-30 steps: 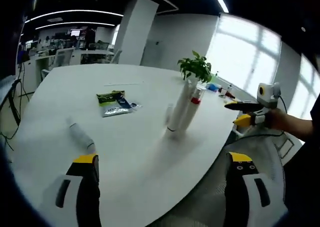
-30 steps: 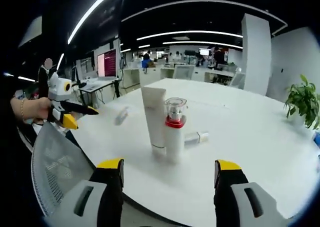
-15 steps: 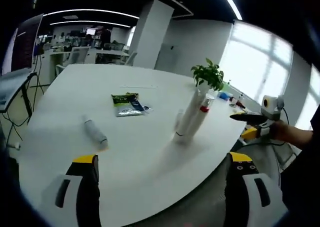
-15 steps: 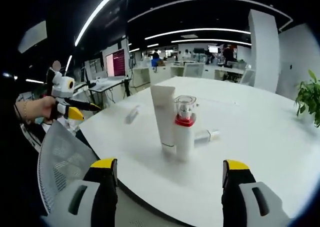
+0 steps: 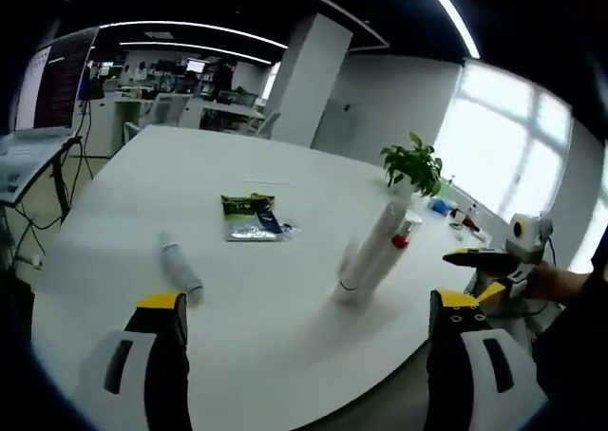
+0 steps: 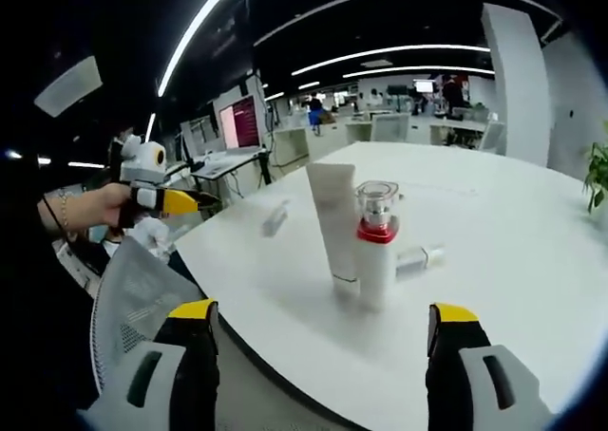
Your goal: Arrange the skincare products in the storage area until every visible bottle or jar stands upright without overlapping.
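1. Both grippers hang back off the edge of the white surface (image 6: 532,260), fingers spread wide and holding nothing — a stance that reads as choosing the next item rather than handling one.
2. In the right gripper view, the right gripper (image 6: 318,355) faces a white tube (image 6: 334,224) standing on its cap, with a red-collared pump bottle (image 6: 376,251) upright just beside it; whether the two touch I cannot tell.
3. Behind that pair a small bottle (image 6: 418,257) lies on its side, and another small tube (image 6: 275,218) lies flat further left — both probably need standing up.
4. In the left gripper view, the left gripper (image 5: 309,355) points at a tube (image 5: 180,268) lying near the closest edge, likely the easiest pick.
5. A green-and-silver sachet (image 5: 253,217) lies flat mid-surface, well apart from the standing pair.
6. The left gripper appears at the left of the right gripper view, held over a mesh chair (image 6: 142,289).
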`<act>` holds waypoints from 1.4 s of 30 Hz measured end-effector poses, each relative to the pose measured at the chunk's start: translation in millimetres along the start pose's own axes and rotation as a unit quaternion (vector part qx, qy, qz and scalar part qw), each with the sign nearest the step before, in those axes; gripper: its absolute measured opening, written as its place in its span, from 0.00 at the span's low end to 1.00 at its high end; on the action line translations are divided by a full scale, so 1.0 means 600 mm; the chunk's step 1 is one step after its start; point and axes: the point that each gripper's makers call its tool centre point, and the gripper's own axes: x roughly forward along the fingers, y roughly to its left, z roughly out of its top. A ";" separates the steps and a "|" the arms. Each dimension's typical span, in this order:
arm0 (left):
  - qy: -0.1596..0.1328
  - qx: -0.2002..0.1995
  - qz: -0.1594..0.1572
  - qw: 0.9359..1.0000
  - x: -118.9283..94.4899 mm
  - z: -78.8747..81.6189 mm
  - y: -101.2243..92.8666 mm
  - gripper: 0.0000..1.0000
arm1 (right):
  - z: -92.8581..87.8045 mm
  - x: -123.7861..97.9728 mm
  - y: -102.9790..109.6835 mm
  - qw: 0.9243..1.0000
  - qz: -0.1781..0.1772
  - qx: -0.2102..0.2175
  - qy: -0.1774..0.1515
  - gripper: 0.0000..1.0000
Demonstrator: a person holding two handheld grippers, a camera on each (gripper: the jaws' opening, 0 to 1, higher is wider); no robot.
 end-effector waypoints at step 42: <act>0.217 0.008 0.210 0.953 0.157 -0.041 0.261 0.62 | -0.014 0.001 -0.024 0.998 -0.050 -0.015 0.016 0.87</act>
